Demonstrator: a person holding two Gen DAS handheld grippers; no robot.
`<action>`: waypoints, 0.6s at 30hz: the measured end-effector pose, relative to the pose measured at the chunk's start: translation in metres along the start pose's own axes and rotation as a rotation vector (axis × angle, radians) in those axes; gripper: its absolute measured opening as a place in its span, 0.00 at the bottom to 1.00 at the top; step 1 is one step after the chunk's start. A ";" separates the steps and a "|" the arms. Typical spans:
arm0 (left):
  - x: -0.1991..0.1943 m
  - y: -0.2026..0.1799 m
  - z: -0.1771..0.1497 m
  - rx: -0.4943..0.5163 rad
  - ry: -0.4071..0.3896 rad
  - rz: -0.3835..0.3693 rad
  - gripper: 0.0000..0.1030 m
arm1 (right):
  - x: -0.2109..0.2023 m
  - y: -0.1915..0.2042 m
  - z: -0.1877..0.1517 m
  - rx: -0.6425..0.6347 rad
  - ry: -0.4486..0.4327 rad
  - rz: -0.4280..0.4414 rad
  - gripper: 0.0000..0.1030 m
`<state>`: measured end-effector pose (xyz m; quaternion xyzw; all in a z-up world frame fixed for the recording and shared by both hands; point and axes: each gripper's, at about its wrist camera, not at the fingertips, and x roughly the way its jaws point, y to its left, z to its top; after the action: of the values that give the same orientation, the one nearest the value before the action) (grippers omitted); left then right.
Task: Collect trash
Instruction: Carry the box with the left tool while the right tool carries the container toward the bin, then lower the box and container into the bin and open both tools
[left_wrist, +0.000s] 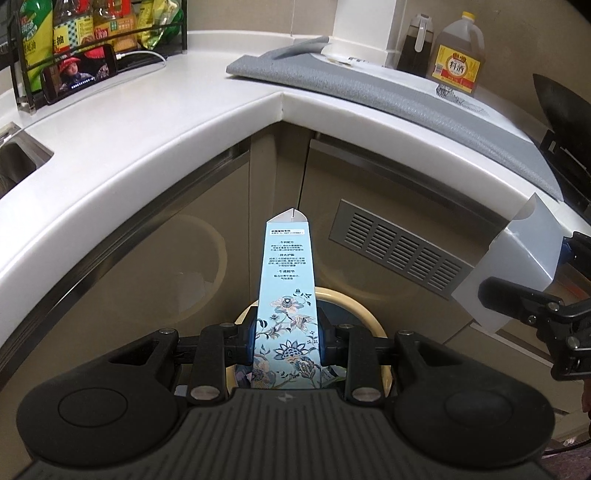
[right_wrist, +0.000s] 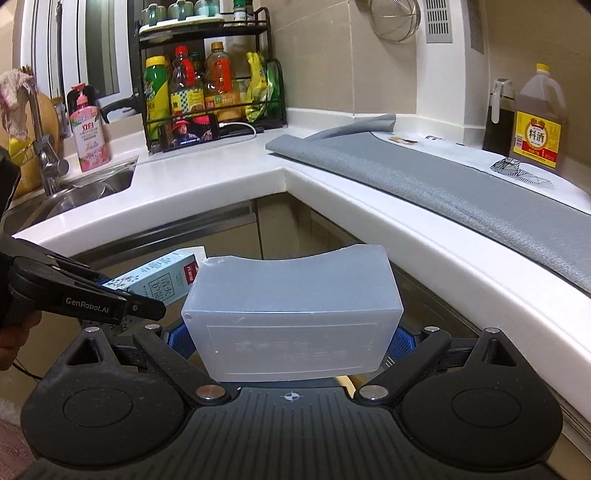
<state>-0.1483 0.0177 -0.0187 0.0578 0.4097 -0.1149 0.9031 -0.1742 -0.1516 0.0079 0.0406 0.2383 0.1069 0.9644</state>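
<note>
While poised above the bin (left_wrist: 364, 301): left gripper (left_wrist: 286, 341) clenched on toothpaste carton (left_wrist: 286, 288), right gripper (right_wrist: 291, 341) grasping translucent box (right_wrist: 291, 314); neither yet dropped.

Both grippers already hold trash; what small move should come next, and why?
Probably open the left gripper: it clamps the light-blue flowered carton directly above the round cream-rimmed bin, so the carton should drop in.

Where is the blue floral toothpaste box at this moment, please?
The blue floral box is clamped in the left gripper, held below the countertop and above the round bin, left of the translucent plastic box.
</note>
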 end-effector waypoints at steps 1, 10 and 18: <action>0.002 0.000 0.000 0.001 0.004 0.002 0.31 | 0.001 0.000 0.000 -0.001 0.004 0.001 0.94; 0.023 -0.001 0.000 0.012 0.069 0.028 0.31 | 0.018 0.009 0.000 -0.038 0.048 0.011 0.94; 0.042 0.001 -0.003 0.010 0.113 0.027 0.31 | 0.035 0.015 0.002 -0.056 0.087 0.028 0.94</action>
<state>-0.1237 0.0122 -0.0524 0.0740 0.4588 -0.1014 0.8796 -0.1454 -0.1294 -0.0045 0.0125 0.2762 0.1287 0.9524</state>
